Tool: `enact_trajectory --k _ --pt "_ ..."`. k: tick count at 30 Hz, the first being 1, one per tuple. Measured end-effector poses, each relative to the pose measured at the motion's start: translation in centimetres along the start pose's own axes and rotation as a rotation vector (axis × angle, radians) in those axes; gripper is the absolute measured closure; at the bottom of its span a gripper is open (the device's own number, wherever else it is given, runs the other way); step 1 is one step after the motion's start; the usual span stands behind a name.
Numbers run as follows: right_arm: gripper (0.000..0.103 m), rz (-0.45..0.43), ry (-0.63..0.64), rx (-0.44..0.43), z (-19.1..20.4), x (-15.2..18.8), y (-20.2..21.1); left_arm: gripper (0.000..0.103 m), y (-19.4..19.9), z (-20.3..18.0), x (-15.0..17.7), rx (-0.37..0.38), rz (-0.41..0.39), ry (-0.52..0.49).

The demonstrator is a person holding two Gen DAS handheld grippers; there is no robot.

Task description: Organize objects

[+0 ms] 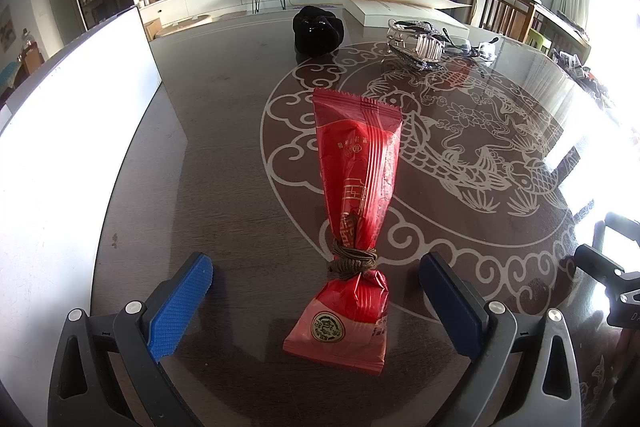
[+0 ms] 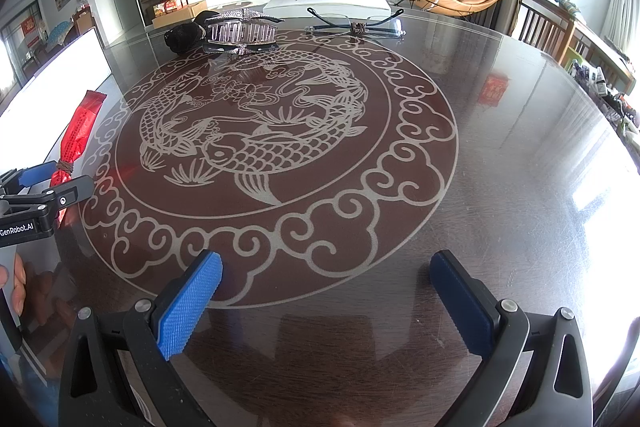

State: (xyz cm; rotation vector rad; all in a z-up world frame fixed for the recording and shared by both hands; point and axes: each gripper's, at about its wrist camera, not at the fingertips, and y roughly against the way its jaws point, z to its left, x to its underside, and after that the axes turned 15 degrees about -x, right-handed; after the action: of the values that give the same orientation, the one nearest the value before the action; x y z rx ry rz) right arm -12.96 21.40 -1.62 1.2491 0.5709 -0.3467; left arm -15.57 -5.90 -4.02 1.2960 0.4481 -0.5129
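Note:
A red snack packet [image 1: 352, 203] with a brown cord [image 1: 354, 255] tied around it lies on the dark round table [image 1: 224, 187]. My left gripper [image 1: 316, 271] is open, its blue pads [image 1: 180, 303] on either side of the packet's near end, not touching it. The packet also shows at the left of the right wrist view [image 2: 82, 125], beside the left gripper [image 2: 44, 183]. My right gripper [image 2: 324, 267] is open and empty over the table's fish pattern. At the far side lie a black pouch [image 1: 318, 31], a clear hair clip [image 1: 416, 45] and glasses [image 2: 352, 25].
A white box [image 1: 60, 147] stands at the table's left edge, close to the packet. A large white flat box [image 1: 400, 7] lies at the far edge. Wooden chairs [image 1: 504, 11] stand at the right. The right gripper's body [image 1: 616, 283] shows at the left wrist view's right edge.

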Motion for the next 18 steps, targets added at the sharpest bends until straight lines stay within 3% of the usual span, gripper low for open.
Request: enact_trajectory --k 15,18 --pt "0.000 0.002 0.011 -0.002 0.0 0.0 0.0 0.000 0.0 0.0 0.0 0.000 0.000 0.000" --pt "0.000 0.050 0.079 -0.076 -0.7 -1.5 -0.6 0.000 0.0 0.0 0.0 0.001 0.000 -0.001"
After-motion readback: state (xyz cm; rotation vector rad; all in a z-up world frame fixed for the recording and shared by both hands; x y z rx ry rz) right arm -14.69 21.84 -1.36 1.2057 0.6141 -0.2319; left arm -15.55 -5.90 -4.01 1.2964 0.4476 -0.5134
